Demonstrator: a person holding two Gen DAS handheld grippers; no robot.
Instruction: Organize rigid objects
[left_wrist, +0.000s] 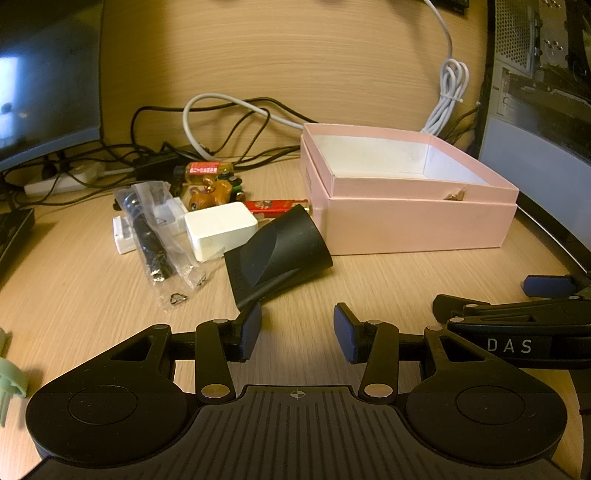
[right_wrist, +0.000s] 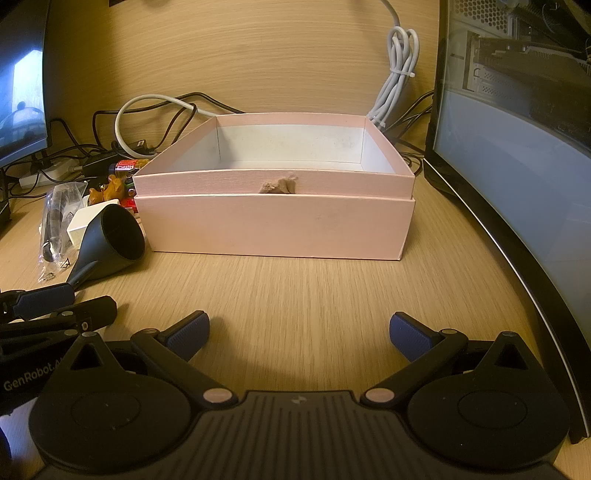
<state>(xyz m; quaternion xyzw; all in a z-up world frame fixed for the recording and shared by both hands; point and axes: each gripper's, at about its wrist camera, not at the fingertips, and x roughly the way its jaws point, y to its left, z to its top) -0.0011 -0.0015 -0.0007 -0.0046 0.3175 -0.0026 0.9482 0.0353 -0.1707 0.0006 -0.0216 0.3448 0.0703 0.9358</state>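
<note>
An open pink box (left_wrist: 417, 225) stands on the wooden desk; in the right wrist view the pink box (right_wrist: 273, 229) is straight ahead and looks empty inside. Left of it lie a black hair-dryer nozzle (left_wrist: 277, 254), a white charger block (left_wrist: 218, 230), a black item in a clear bag (left_wrist: 155, 240), a brown toy figure (left_wrist: 208, 195) and a red packet (left_wrist: 275, 205). My left gripper (left_wrist: 297, 334) is open and empty, just in front of the nozzle. My right gripper (right_wrist: 299, 334) is open and empty, a short way before the box. The nozzle (right_wrist: 107, 245) also shows at its left.
Tangled black and white cables (left_wrist: 229, 125) and a power strip (left_wrist: 59, 181) lie behind the pile. A monitor (left_wrist: 44, 81) stands at the back left. A computer case (right_wrist: 517, 166) stands close on the right. The other gripper (left_wrist: 517, 325) is at the left view's right edge.
</note>
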